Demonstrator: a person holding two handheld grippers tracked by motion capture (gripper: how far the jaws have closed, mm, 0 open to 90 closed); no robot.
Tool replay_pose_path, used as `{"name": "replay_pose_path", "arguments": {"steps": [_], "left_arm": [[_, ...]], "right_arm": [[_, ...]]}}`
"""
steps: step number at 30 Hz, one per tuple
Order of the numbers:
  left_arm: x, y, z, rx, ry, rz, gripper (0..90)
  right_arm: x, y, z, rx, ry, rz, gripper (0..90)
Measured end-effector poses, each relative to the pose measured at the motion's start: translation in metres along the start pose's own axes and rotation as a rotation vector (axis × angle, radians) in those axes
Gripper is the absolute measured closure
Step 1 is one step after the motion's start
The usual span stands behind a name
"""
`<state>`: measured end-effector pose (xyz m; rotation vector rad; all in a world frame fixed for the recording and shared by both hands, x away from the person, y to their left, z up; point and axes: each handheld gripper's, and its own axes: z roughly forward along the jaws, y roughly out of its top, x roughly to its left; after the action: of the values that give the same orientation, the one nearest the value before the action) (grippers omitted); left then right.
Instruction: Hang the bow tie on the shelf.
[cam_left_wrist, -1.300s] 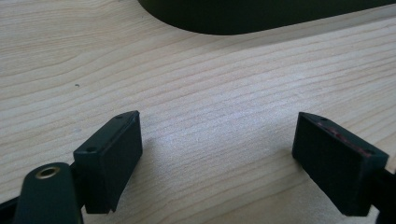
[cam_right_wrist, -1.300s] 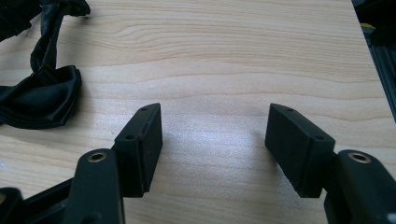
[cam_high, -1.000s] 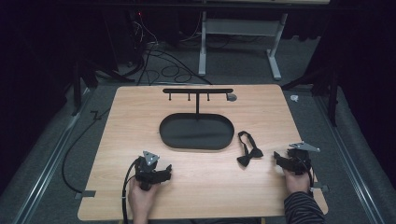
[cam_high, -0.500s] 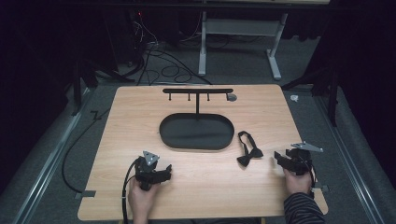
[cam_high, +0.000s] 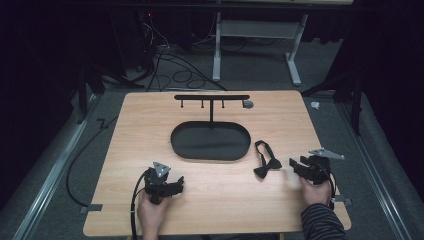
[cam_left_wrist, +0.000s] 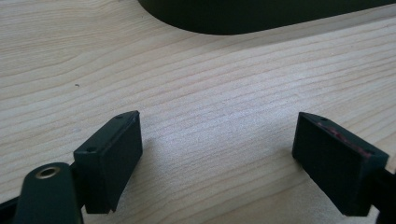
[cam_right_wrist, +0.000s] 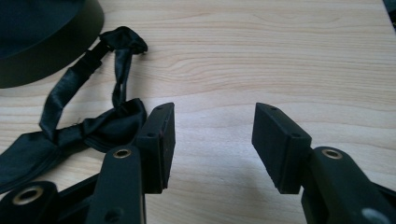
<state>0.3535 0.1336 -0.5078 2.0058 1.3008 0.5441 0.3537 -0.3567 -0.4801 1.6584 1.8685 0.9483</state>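
Black and oval, the tray (cam_high: 210, 141) sits on the pale wooden table (cam_high: 125, 135) and serves as your landmark; its dark inside shows nothing lying in it, and a post rises from its far rim to a black crossbar with small hooks (cam_high: 211, 97). Just off the tray's right end lies the black bow tie (cam_high: 265, 161), its strap looped back toward the tray wall and close to it; whether they touch cannot be told.

Your right gripper (cam_high: 292, 164) hovers right of the tray, beside the bow tie. In the right gripper view its jaws have just been closing yet stand parted, bare wood between them, and the bow tie (cam_right_wrist: 70, 126) lies outside the left jaw, close against it. So it grasps nothing.

Your left gripper (cam_high: 180, 181) sits on the near side of the tray, toward its left end, jaws spread wide over bare table (cam_left_wrist: 210, 93), with the tray wall (cam_left_wrist: 261, 14) ahead.

Wood lies open near, left and right of the tray, out to the table's edges.
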Motion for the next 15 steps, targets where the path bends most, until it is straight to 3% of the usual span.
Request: {"name": "replay_pose_path", "arguments": {"steps": [15], "left_arm": [[0.0,0.0,0.0,0.0,-0.001,0.0,16.2]], "right_arm": [[0.014,0.013,0.009,0.005,0.069,-0.009,53.5]]}}
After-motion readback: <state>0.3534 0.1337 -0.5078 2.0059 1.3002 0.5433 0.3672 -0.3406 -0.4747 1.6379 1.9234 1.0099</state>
